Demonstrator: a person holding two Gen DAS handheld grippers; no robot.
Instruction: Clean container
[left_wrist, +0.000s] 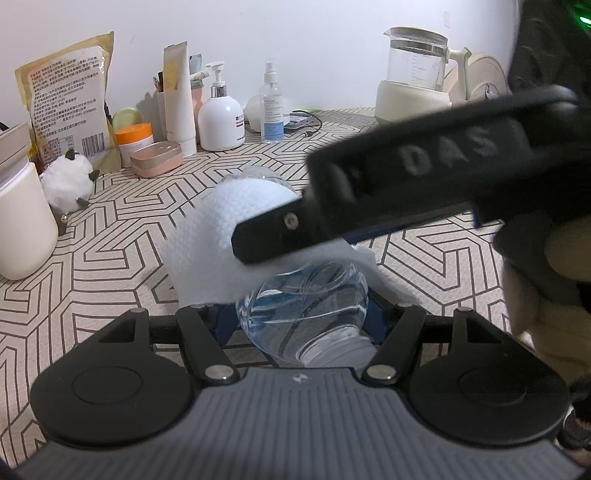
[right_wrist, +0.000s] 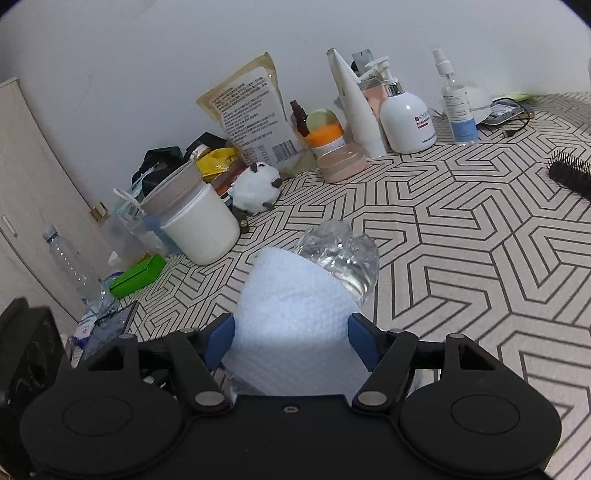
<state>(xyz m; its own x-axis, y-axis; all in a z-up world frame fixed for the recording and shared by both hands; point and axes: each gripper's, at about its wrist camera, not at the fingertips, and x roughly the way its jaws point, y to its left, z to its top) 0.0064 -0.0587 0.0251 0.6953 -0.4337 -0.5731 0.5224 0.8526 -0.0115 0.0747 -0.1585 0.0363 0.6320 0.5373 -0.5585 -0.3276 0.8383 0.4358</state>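
Observation:
A clear plastic bottle (left_wrist: 306, 299) is held above the patterned table, its neck end toward my left gripper (left_wrist: 301, 319), which is shut on it near the shoulder. A white paper towel (left_wrist: 221, 236) is wrapped over the bottle's middle. My right gripper (left_wrist: 266, 240) reaches in from the right in the left wrist view and clamps the towel onto the bottle. In the right wrist view the towel (right_wrist: 295, 325) fills the space between the blue pads (right_wrist: 360, 341) of the right gripper (right_wrist: 291, 341), and the bottle's base (right_wrist: 341, 251) sticks out beyond it.
Along the wall stand a food pouch (right_wrist: 251, 110), a white pump bottle (right_wrist: 406, 118), a spray bottle (right_wrist: 456, 103), an orange-lidded jar (right_wrist: 325, 138), a white tub (right_wrist: 201, 229) and a fluffy toy (right_wrist: 256, 188). A glass kettle (left_wrist: 417, 77) is far right. A black hairbrush (right_wrist: 570, 175) lies at the right.

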